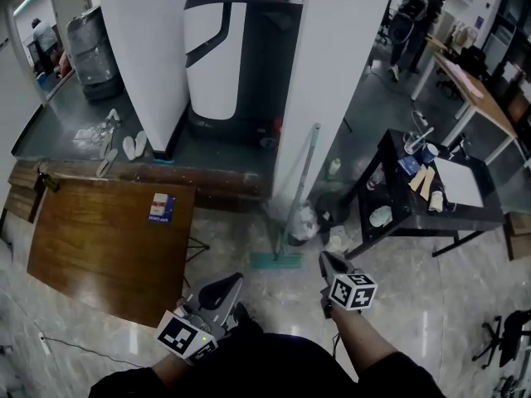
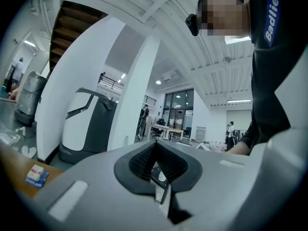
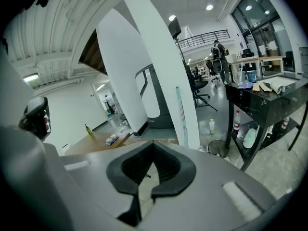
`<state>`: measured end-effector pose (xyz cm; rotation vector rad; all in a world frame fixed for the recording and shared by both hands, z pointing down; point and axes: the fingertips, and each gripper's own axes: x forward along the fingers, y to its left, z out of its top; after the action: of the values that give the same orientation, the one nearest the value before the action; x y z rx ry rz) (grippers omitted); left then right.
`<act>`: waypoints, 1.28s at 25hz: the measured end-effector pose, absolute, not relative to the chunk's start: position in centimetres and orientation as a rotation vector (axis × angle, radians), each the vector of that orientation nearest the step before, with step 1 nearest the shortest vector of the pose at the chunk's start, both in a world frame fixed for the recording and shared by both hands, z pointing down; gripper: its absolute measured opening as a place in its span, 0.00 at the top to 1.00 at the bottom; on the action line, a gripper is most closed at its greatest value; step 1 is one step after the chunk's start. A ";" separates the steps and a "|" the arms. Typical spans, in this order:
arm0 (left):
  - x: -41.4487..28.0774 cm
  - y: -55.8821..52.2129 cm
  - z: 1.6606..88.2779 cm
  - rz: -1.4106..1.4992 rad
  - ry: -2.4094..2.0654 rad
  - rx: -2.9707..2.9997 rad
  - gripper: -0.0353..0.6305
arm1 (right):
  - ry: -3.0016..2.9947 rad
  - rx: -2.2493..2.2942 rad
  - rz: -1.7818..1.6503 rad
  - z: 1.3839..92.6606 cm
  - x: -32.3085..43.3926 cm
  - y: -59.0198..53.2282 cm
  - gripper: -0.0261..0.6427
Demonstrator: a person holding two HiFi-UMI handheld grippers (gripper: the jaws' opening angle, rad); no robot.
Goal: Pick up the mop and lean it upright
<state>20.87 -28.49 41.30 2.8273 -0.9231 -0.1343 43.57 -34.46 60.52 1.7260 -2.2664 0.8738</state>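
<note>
The mop stands upright, its pale green handle [image 1: 300,181] leaning against the white pillar [image 1: 332,73] and its teal head [image 1: 276,261] flat on the floor. In the right gripper view the handle [image 3: 181,114] shows against the same pillar. My right gripper [image 1: 325,259] hangs just right of the mop head, apart from it, jaws shut with nothing between them [image 3: 153,144]. My left gripper [image 1: 232,281] is lower left of the mop head, clear of it. Its jaws meet at the tips and hold nothing [image 2: 155,144].
A brown wooden board [image 1: 108,239] with a small box [image 1: 160,207] lies at the left. A black table [image 1: 465,214] with bottles and papers stands right of the pillar, a dark bin [image 1: 332,210] beside it. A white and black machine [image 1: 228,56] stands behind. People stand far back [image 1: 411,19].
</note>
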 end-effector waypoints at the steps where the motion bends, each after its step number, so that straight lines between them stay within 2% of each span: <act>1: 21.2 -27.4 41.5 -0.116 -0.939 2.817 0.92 | -2.285 1.720 0.871 60.3 43.7 -33.2 0.96; 10: 22.8 -16.2 42.1 0.042 -1.019 2.816 0.92 | -2.402 1.638 0.889 60.7 43.7 -20.8 0.96; 19: 20.4 -9.0 41.3 0.088 -1.012 2.817 0.92 | -2.402 1.629 0.944 60.7 41.4 -12.8 0.96; 24: 16.7 -6.9 40.9 0.041 -0.930 2.858 0.92 | -2.405 1.662 0.881 58.8 36.6 -10.4 0.96; 32: 7.5 -2.5 41.1 -0.019 -0.820 2.899 0.92 | -2.444 1.722 0.658 53.6 24.6 -4.9 0.96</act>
<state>7.47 -2.49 41.09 2.8986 -0.8201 -0.0191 24.61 -4.85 53.57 1.7221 -2.4440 0.6575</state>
